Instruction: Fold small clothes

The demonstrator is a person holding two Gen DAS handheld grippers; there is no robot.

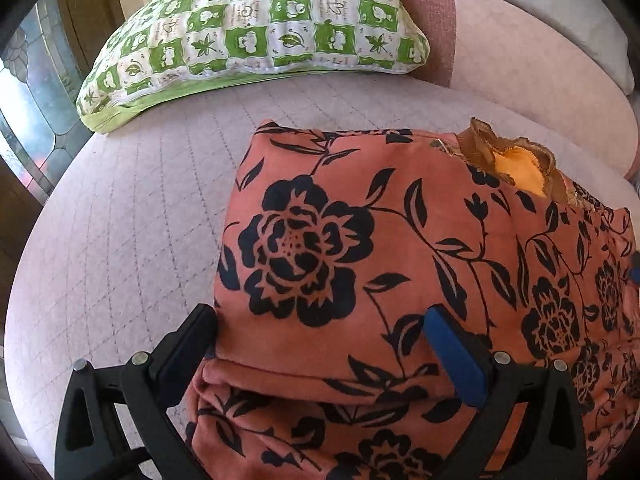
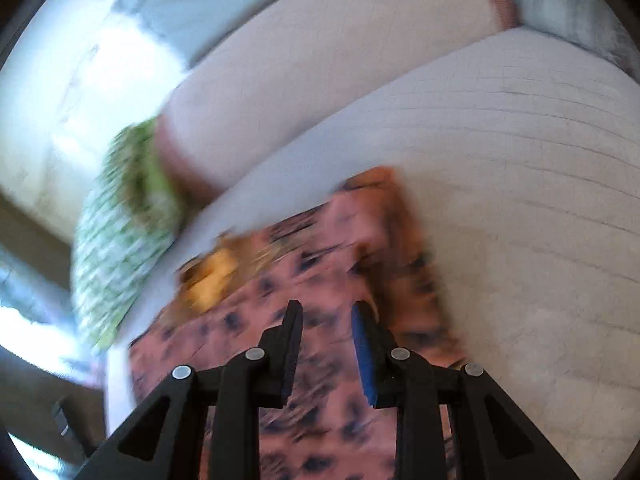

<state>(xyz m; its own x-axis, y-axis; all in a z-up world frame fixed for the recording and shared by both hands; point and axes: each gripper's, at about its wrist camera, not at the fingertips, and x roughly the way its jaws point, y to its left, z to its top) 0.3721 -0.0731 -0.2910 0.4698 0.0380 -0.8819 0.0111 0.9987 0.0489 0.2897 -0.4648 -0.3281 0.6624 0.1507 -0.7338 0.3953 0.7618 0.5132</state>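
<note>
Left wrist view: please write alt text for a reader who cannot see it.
An orange garment with black flowers lies folded on a pale quilted cushion, between the wide-open fingers of the left hand-held gripper. A green checked pillow lies behind.

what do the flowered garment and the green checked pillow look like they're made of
Flowered garment: soft matte fabric, maybe a brushed knit, going by its fuzzy surface and rounded folds; a shinier orange frill shows at one edge. Green checked pillow: printed woven cloth, likely cotton, matte and padded, with a seam showing along its edge.

Bright window daylight; right wrist view motion-blurred, fisheye edges dark.
</note>
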